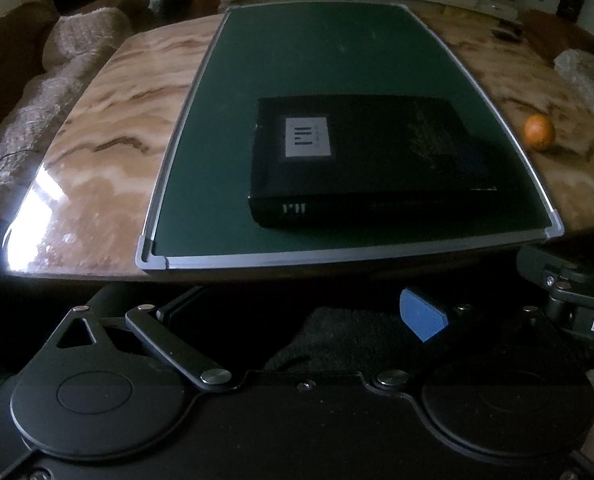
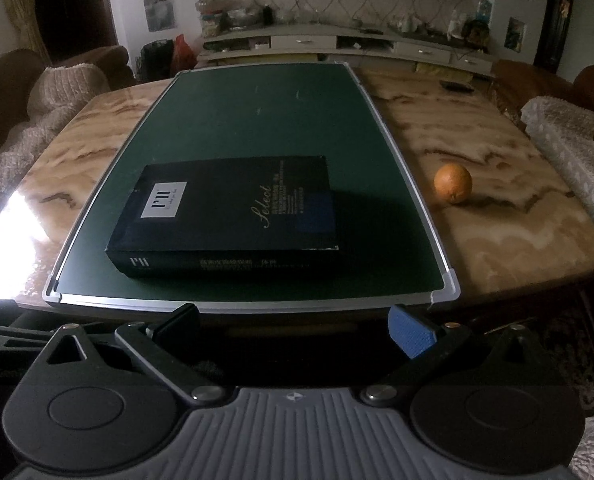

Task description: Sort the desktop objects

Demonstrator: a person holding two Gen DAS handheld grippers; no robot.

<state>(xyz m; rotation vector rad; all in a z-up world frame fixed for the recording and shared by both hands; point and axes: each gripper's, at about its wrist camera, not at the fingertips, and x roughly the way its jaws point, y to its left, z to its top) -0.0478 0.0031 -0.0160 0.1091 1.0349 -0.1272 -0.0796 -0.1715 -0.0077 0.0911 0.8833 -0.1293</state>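
Note:
A flat black box [image 1: 365, 160] with a white label lies on a dark green board [image 1: 317, 60] with a silver frame, on a marble table. It also shows in the right wrist view [image 2: 229, 216], on the board [image 2: 257, 112]. An orange [image 1: 539, 131] sits on the marble right of the board, also in the right wrist view [image 2: 453, 183]. My left gripper [image 1: 301, 312] is open and empty, held before the table's near edge. My right gripper [image 2: 293, 324] is open and empty, just short of the board's near edge.
The marble table [image 2: 497, 232] is ringed by sofas with knitted covers at left [image 2: 69, 80] and right [image 2: 569, 152]. A small dark remote [image 2: 457, 87] lies at the far right of the table. A TV cabinet stands behind. The right gripper's body [image 1: 577, 292] shows at the left view's right edge.

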